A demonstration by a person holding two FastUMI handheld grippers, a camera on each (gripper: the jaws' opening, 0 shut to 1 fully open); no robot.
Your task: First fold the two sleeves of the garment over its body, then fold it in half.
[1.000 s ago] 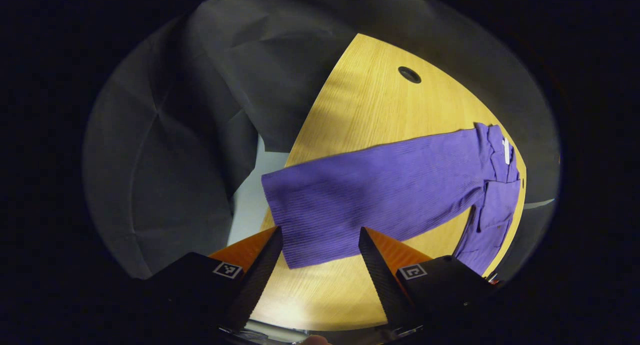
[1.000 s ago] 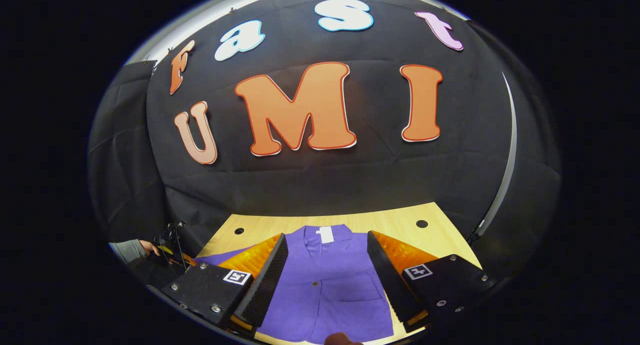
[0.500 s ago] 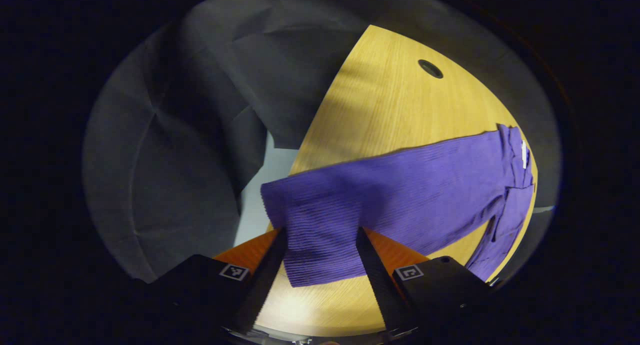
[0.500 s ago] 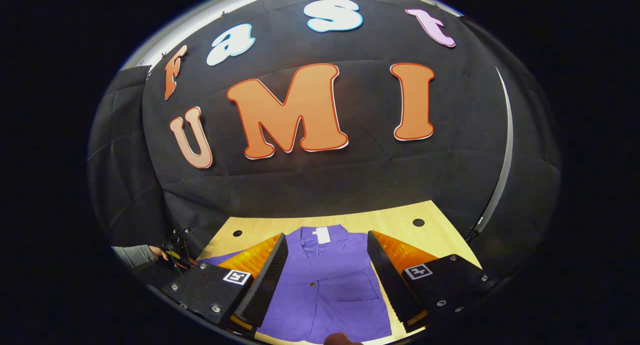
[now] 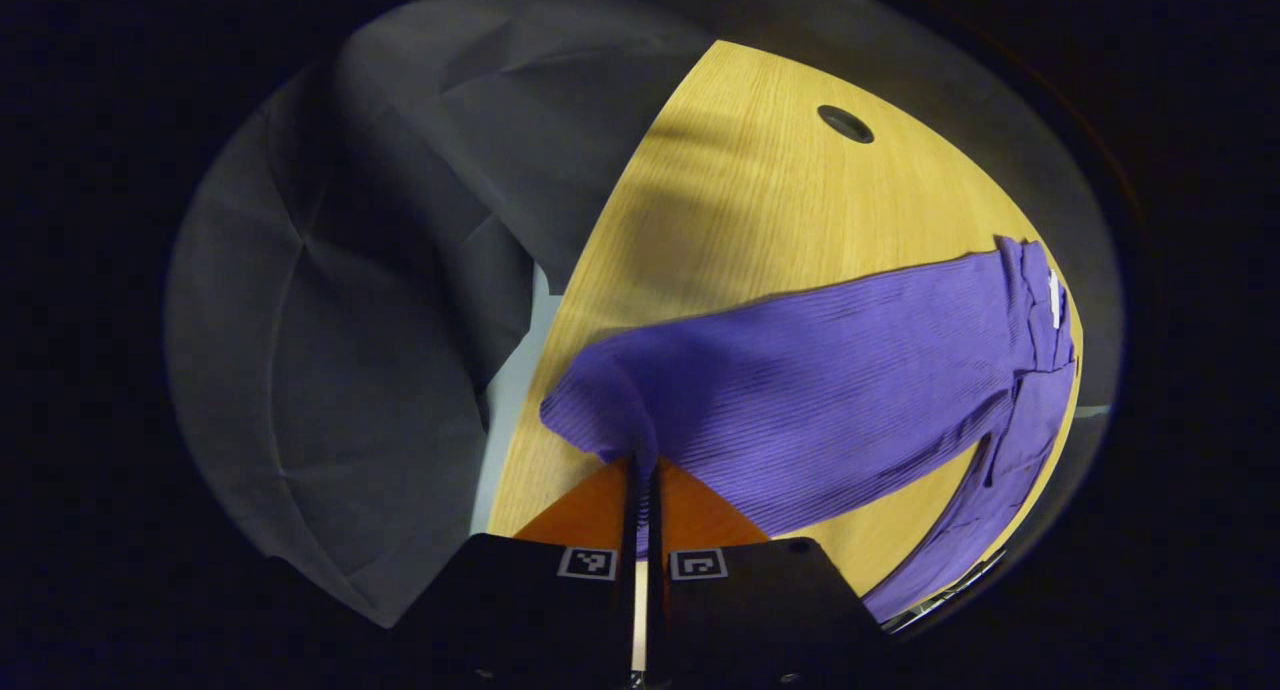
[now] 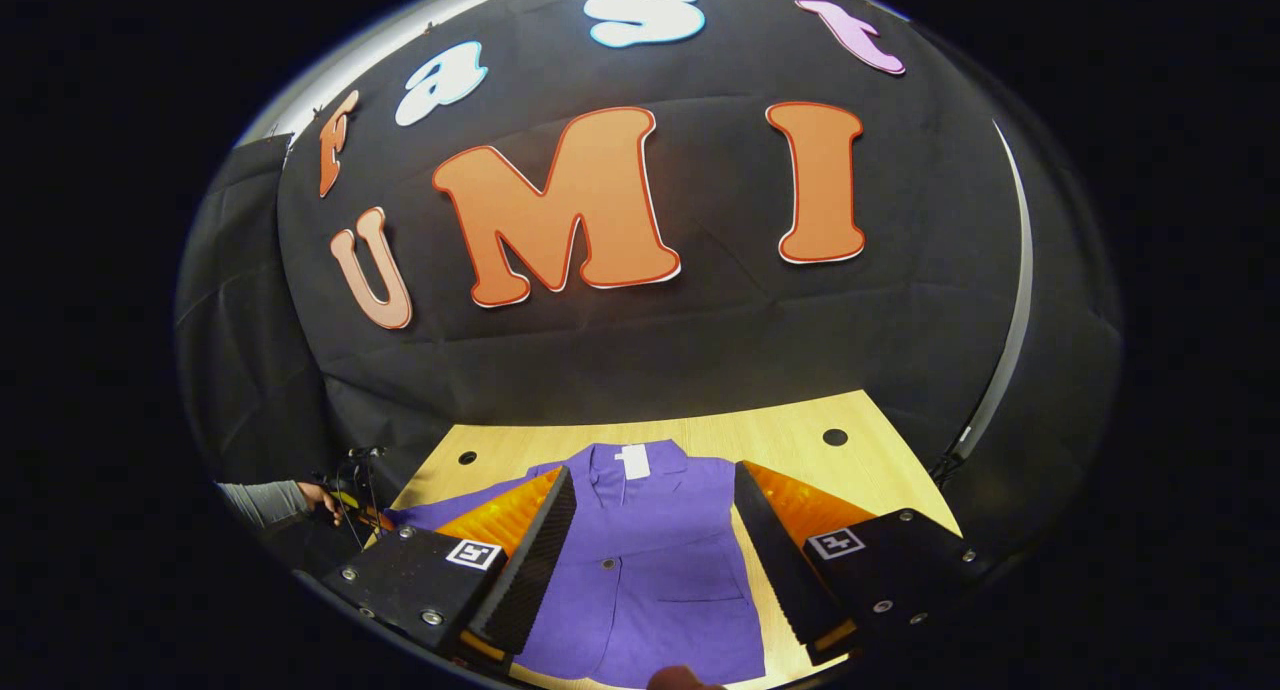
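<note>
In the left gripper view, the left claw [image 5: 640, 490] sits at the bottom with its two fingers pressed together on the cuff end of a purple sleeve [image 5: 800, 380], the cloth pinched between them and bunched up just above the tips. From there the ribbed sleeve runs across the wooden tabletop [image 5: 760, 210] toward the far right, where it joins the body of the purple jacket [image 5: 1030, 370] — its collar carries a small white tag [image 5: 1053, 298]. Farther along the tabletop there is a round dark hole [image 5: 845, 124], and beyond the edge hangs the black cloth wall.

In the right gripper view, the right claw [image 6: 655, 530] is spread wide with nothing between its fingers; the jacket [image 6: 650, 570] lies flat on the tabletop [image 6: 790, 445] below the gap, buttons and a chest pocket facing up. The collar with its tag [image 6: 633, 461] points to the far side. To the left, the sleeve [image 6: 430, 513] stretches out toward a hand [image 6: 322, 500] in a grey cuff — it holds the other gripper near the tabletop's left edge. Two holes mark the far corners of the wood.
</note>
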